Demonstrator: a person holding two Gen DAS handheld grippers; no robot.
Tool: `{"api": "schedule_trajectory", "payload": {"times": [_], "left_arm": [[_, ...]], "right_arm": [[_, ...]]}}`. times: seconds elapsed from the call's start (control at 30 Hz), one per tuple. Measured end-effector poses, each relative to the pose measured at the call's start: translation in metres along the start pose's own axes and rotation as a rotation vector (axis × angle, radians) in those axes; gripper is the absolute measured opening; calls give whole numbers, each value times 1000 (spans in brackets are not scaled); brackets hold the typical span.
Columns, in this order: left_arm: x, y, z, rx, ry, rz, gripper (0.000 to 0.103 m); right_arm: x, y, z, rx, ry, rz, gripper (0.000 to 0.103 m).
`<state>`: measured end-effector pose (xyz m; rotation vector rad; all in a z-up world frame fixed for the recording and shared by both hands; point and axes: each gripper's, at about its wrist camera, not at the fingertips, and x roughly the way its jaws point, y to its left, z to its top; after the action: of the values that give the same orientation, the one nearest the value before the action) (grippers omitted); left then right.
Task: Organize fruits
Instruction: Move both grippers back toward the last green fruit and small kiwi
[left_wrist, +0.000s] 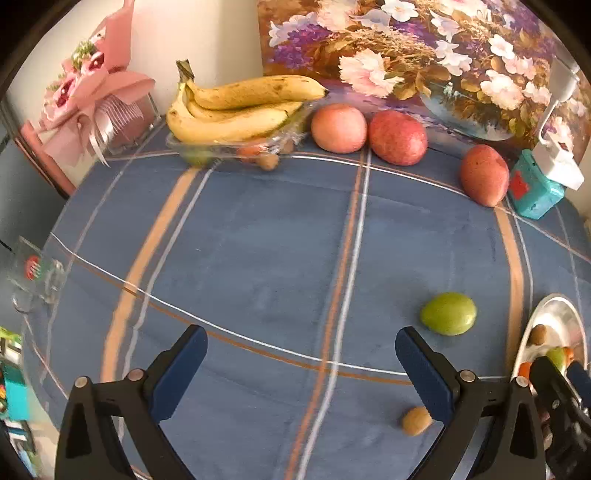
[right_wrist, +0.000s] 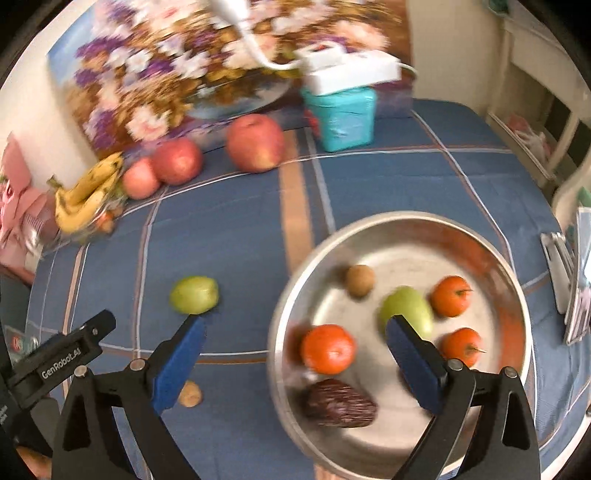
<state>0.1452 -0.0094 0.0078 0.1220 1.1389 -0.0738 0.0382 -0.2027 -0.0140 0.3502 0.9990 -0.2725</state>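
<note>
Only the right wrist view shows the full round steel bowl (right_wrist: 436, 229) with its three orange tangerines (right_wrist: 328, 349), green pear-like fruit (right_wrist: 404, 302), small brown fruit (right_wrist: 360, 280) and dark purple-brown fruit (right_wrist: 340, 403); the left view catches just the bowl's rim. The right gripper (right_wrist: 295, 365) is spread wide and empty, above the bowl's left rim. The left gripper (left_wrist: 301, 373) is spread wide too, empty, over blue plaid cloth (left_wrist: 258, 240); the loose green fruit (left_wrist: 448, 313) lies left of the bowl, just ahead of its right finger. "GenRobot.AI" reads on the left gripper's body.
</note>
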Motion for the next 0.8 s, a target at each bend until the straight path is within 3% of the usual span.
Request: {"api": "schedule_trajectory", "payload": {"times": [0.3, 0.5, 0.67, 0.73, 0.8], "left_arm": [[15, 21, -5, 31, 54, 106, 103], [46, 20, -17, 39, 155, 74, 103], [59, 22, -23, 28, 189, 77, 103], [58, 25, -23, 15, 184, 79, 103], [55, 28, -21, -2, 168, 79, 103]], "right_arm": [[13, 54, -11, -121, 59, 100, 98], [37, 65, -25, -120, 158, 138, 98], [52, 66, -35, -131, 207, 98, 97], [57, 67, -37, -132, 222, 98, 88], [62, 68, -41, -130, 244, 99, 71]]}}
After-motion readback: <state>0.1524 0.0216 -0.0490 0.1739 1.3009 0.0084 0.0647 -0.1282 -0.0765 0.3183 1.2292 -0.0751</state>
